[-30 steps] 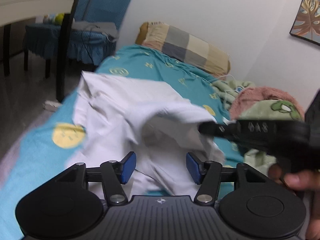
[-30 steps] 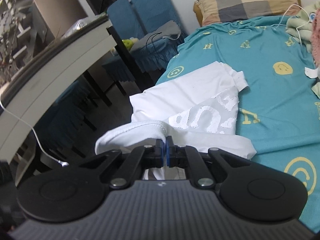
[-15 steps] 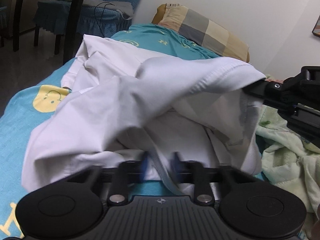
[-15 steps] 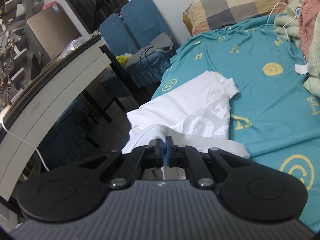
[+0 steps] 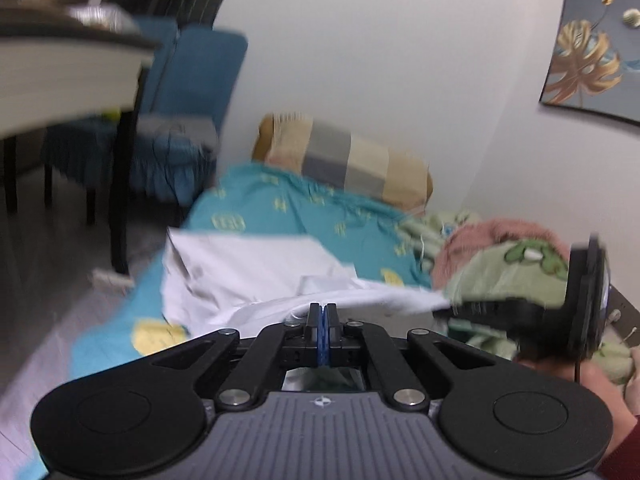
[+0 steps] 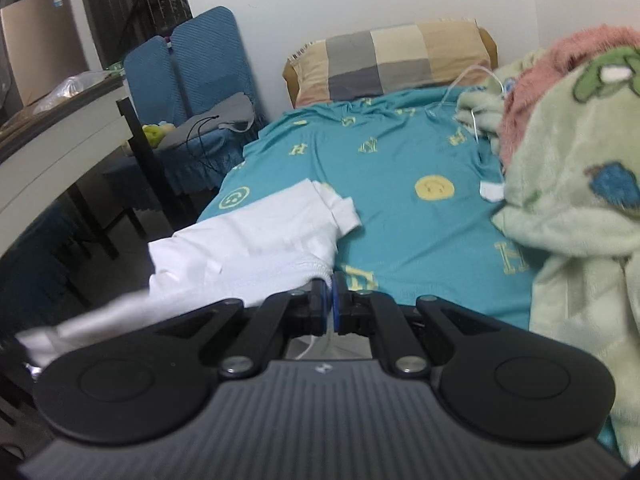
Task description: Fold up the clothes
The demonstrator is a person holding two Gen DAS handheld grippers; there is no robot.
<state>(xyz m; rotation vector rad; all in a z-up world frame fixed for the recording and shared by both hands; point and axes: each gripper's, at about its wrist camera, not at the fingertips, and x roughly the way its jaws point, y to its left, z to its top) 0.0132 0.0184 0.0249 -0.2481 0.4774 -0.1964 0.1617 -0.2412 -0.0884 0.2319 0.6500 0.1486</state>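
Observation:
A white T-shirt (image 5: 256, 268) lies on the teal bed sheet (image 5: 304, 208), its near edge lifted and stretched between both grippers. My left gripper (image 5: 322, 316) is shut on the white hem. In the left wrist view the right gripper (image 5: 456, 309) comes in from the right, pinching the same edge. In the right wrist view the white T-shirt (image 6: 256, 236) spreads left of centre, and my right gripper (image 6: 332, 296) is shut on its stitched hem. The far part of the shirt rests flat near the bed's left edge.
A checked pillow (image 6: 400, 60) lies at the head of the bed. A green and pink blanket heap (image 6: 580, 152) fills the right side. Blue chairs (image 6: 192, 80) and a white table (image 5: 60, 80) stand left of the bed. A framed picture (image 5: 592, 36) hangs on the wall.
The left gripper went from open to shut on the shirt's hem and lifted. Both grippers rose and pulled the edge taut; the shirt's bunched folds flattened out.

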